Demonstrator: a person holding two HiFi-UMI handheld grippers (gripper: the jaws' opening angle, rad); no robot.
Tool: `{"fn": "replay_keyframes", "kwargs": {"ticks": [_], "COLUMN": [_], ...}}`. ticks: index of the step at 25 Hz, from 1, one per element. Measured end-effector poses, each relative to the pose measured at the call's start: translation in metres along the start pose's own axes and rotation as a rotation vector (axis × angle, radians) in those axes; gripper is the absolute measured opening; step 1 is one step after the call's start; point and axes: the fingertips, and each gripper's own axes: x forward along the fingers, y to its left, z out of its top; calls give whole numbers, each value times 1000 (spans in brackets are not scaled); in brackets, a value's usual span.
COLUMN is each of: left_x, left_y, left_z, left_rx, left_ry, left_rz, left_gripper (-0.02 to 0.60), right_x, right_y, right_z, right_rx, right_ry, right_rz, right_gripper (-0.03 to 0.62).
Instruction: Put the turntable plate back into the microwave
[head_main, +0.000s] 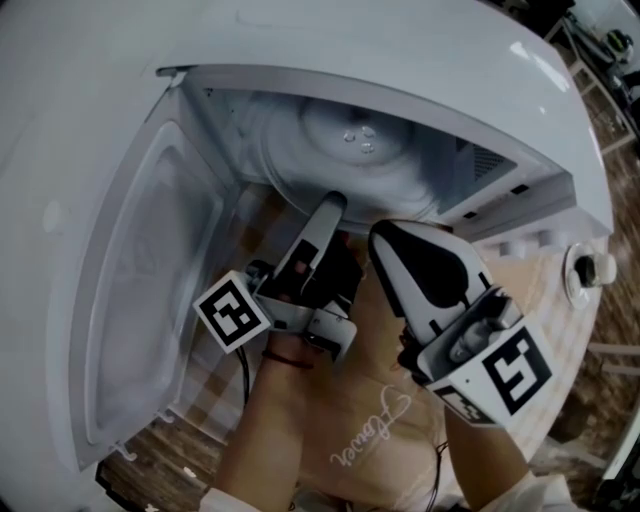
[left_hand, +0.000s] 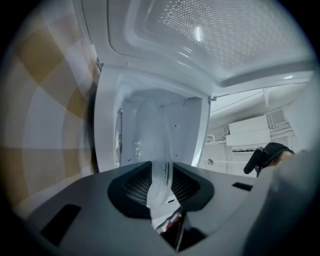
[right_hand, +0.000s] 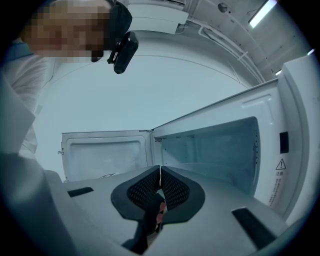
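The clear glass turntable plate (head_main: 360, 150) lies mostly inside the white microwave's cavity (head_main: 480, 160), its near rim at the opening. My left gripper (head_main: 332, 203) reaches up to that rim and is shut on it. In the left gripper view the plate (left_hand: 159, 145) runs edge-on between the black pads of the left gripper (left_hand: 161, 172) into the cavity. My right gripper (head_main: 385, 235) hangs just right of the left one, in front of the opening and below the plate. Its pads are together, with nothing seen between them in the right gripper view (right_hand: 160, 172).
The microwave door (head_main: 150, 290) stands swung open to the left. A control knob (head_main: 590, 268) sits on the panel at the right. A checked cloth (head_main: 215, 385) covers the surface under the oven. The right gripper view shows the cavity (right_hand: 210, 150) and the open door (right_hand: 102, 155).
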Motion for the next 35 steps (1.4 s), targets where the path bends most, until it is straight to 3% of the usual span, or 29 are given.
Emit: {"fn": "replay_keyframes", "kwargs": {"ticks": [24, 29, 35], "left_x": [42, 46, 47], "left_y": [33, 34, 38], "left_z": [23, 25, 25], "left_rx": [-48, -47, -56], "left_ry": [-41, -45, -46], "left_rz": [92, 115, 164], "left_gripper": [100, 98, 87], "right_x": [6, 14, 21], "right_y": [-15, -21, -27], "right_z": [-13, -11, -27], "right_rx": [1, -190, -717], "right_ry": [38, 116, 421], "right_rz": [-17, -41, -81], "right_gripper": [32, 34, 35]}}
